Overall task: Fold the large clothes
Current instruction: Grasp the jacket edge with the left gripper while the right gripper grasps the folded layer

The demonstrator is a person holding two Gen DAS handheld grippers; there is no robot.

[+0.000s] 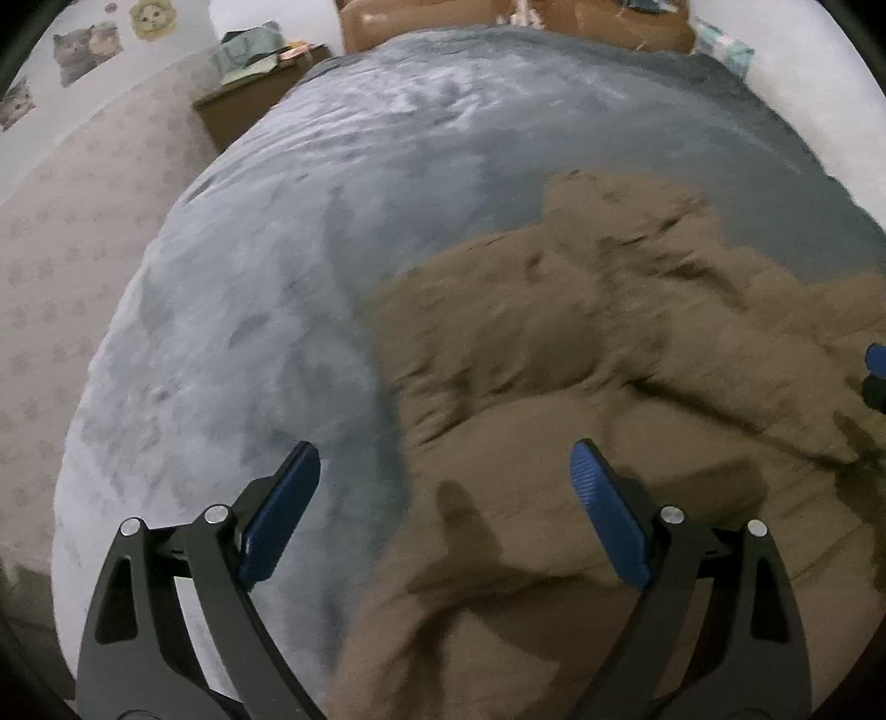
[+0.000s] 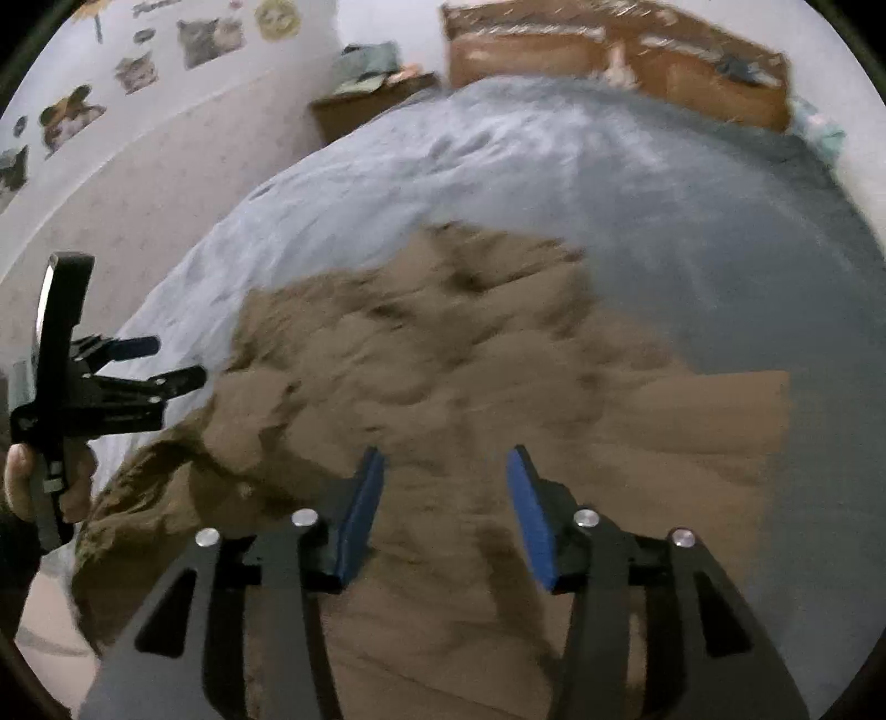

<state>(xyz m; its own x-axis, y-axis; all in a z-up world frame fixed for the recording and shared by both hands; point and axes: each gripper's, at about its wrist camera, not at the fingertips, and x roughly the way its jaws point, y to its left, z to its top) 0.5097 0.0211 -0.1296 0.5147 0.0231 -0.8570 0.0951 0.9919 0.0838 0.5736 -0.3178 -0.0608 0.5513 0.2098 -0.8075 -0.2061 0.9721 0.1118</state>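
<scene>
- Left gripper (image 1: 446,498): spread wide, nothing between the blue pads, poised over the garment's left edge.
- Right gripper (image 2: 446,507): partly open and empty (picture blurred), above the garment.
- Brown garment (image 1: 609,360): rumpled, lying on the grey blanket (image 1: 277,249), towards its near side.
- Beyond: wooden headboard (image 2: 554,50), nightstand (image 1: 243,105).

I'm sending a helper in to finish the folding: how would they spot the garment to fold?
Find the bed, covered in a grey-blue plush blanket, with a wooden headboard at its far end. On the near part of that blanket lies the brown garment, spread out and rumpled. It is the only brown cloth on the blanket.
</scene>
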